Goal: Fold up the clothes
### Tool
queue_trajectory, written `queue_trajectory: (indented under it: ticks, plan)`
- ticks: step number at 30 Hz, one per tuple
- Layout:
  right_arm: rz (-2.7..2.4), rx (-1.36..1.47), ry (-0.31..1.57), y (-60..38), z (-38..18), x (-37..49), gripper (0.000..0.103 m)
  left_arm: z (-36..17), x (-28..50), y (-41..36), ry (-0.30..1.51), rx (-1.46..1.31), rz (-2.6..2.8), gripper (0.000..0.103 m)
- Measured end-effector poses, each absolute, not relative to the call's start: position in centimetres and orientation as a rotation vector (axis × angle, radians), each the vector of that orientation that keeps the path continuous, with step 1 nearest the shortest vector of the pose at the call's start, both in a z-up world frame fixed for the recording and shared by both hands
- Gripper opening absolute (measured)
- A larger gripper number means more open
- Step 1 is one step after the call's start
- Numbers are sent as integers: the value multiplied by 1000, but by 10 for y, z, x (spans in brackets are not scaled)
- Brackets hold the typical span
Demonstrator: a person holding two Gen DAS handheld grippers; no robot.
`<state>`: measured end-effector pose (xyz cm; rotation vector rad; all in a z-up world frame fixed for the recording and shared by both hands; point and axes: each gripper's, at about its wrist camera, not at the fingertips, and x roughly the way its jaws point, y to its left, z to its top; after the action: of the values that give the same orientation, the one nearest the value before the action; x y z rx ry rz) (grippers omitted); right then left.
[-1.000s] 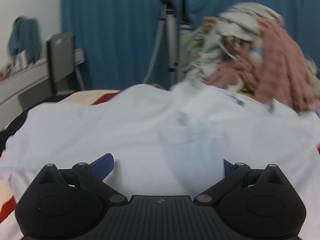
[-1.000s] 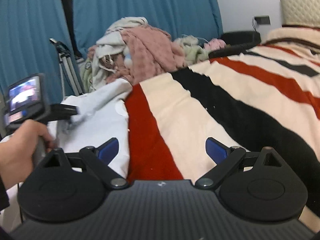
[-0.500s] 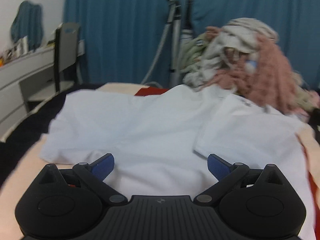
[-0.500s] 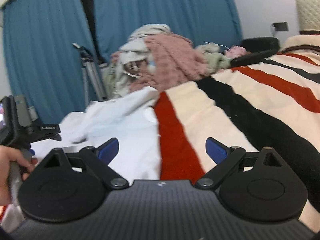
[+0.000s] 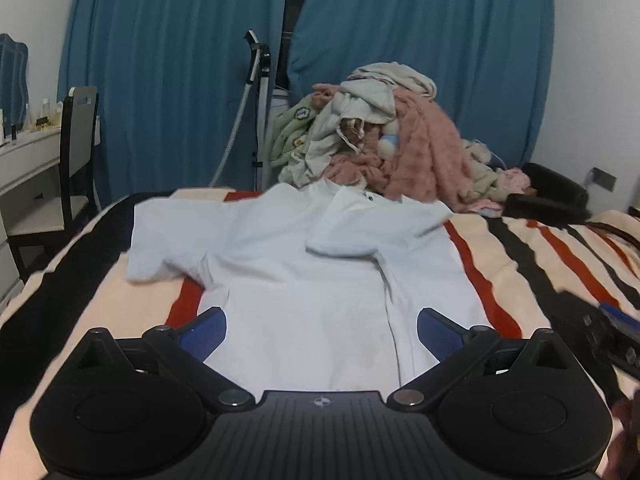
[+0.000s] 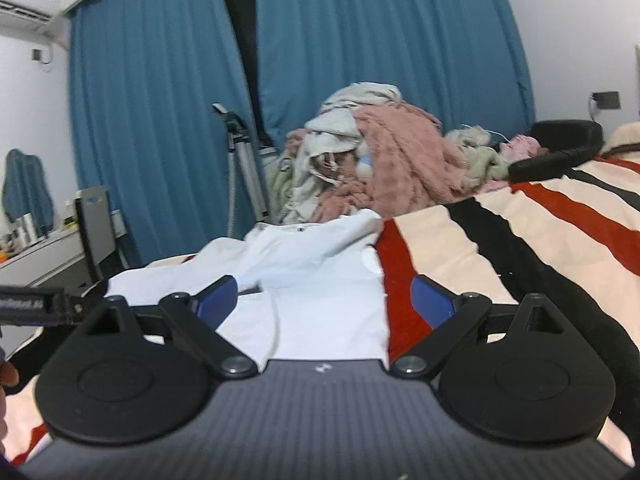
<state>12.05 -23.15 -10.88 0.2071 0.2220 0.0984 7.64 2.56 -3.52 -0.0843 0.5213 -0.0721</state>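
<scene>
A white short-sleeved shirt [image 5: 304, 280] lies spread on the striped bed, its right sleeve folded inward over the chest. It also shows in the right wrist view [image 6: 320, 280]. My left gripper [image 5: 322, 330] is open and empty, held above the shirt's lower hem. My right gripper [image 6: 325, 298] is open and empty, above the shirt's right edge near the red stripe. The right gripper's body [image 5: 612, 332] shows at the right edge of the left wrist view.
A heap of unfolded clothes [image 5: 384, 140] with a pink fleece sits at the far end of the bed [image 5: 560, 264]. A garment steamer [image 5: 258, 92] stands before blue curtains. A chair [image 5: 76, 152] and white desk are at the left.
Both grippers have pulled back and risen from the shirt. The left gripper let go of the cloth; the shirt's right sleeve now lies folded inward.
</scene>
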Motion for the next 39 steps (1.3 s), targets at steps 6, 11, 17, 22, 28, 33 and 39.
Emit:
queue_trajectory:
  ticks: [6,11,17,22,28,33,39]
  plan:
    - [113,224,232,-227,-104,97,95,-44,39,33,511,-32,-93,103]
    - [93,244,228,-229,-103,94,95,-36,34,37,486,-59,-117,103]
    - [64,221,227,-229,-105,94,95,-41,39,30,517,-28,-125,103]
    - [62,208,228,-227,-106,94,95,-42,39,27,514,-7,-125,103]
    - [65,197,236,-226,-108,96,95,-37,38,32,512,-18,-129,103]
    - [66,195,269,-224,-116,103,95,-30,35,37,503,9,-131,103]
    - [98,162,299,-213,-125,109,95,-21,34,46,499,5,-165,103]
